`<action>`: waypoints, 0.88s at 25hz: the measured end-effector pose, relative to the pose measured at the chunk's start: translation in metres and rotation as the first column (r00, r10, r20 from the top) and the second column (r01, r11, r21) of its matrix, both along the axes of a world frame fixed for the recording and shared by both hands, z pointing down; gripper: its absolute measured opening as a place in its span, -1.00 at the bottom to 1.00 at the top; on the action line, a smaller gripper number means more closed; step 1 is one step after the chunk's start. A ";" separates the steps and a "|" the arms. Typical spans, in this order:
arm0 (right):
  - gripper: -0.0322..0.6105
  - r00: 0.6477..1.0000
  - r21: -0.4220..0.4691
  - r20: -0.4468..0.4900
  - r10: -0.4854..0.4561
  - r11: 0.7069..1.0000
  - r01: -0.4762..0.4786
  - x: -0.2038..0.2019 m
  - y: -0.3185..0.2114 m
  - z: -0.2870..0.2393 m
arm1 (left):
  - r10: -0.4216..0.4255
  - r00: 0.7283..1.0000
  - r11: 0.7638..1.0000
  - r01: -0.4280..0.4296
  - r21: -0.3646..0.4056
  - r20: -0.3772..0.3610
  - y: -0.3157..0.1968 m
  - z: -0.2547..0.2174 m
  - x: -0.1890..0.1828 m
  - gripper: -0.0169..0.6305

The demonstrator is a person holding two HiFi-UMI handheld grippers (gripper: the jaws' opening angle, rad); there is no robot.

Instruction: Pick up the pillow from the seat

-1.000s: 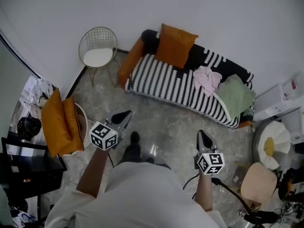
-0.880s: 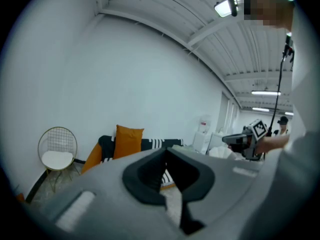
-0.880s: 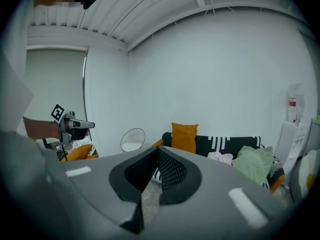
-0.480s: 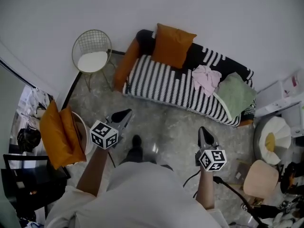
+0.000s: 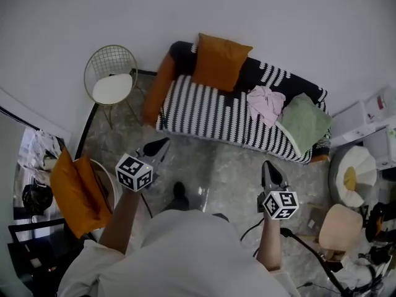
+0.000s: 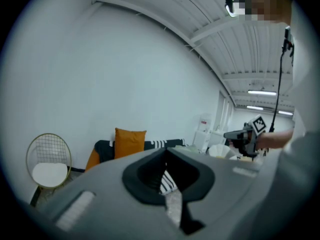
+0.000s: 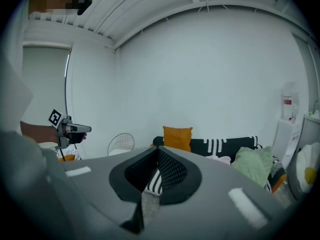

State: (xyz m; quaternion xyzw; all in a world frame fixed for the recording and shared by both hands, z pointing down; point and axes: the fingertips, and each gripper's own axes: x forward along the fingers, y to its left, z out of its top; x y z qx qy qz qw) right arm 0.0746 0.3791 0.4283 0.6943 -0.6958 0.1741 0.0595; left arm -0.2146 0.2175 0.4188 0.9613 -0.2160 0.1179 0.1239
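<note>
An orange pillow point(image 5: 219, 61) leans upright against the back of a black-and-white striped sofa point(image 5: 210, 112); it also shows in the left gripper view point(image 6: 129, 142) and the right gripper view point(image 7: 177, 137). A second orange cushion point(image 5: 157, 89) rests on the sofa's left arm. My left gripper point(image 5: 159, 146) is shut and empty, held over the floor well short of the sofa. Over the floor to the right, my right gripper point(image 5: 270, 168) is likewise shut with nothing in it. Both point toward the sofa.
A pink cloth point(image 5: 267, 102) and a green pillow point(image 5: 305, 122) lie on the sofa's right part. A gold wire chair point(image 5: 111, 78) stands left of the sofa. Orange cushions point(image 5: 75, 190) sit on a chair at the left. White furniture and a round beige stool point(image 5: 340, 225) stand at right.
The view has shifted: the sofa and wire chair sit a little further left and lower in the picture. Both grippers stay shut and keep about the same places.
</note>
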 end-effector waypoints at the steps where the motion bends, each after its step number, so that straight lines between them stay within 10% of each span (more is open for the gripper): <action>1: -0.89 1.000 0.000 -0.002 0.005 1.000 -0.005 -0.002 -0.007 -0.001 | 0.006 1.000 1.000 -0.006 -0.001 0.000 -0.008 0.001 -0.001 -0.95; 22: -0.89 0.997 -0.014 -0.004 0.076 0.997 -0.076 -0.025 -0.125 0.001 | 0.082 0.996 0.997 -0.081 -0.018 0.042 -0.131 0.013 -0.033 -0.95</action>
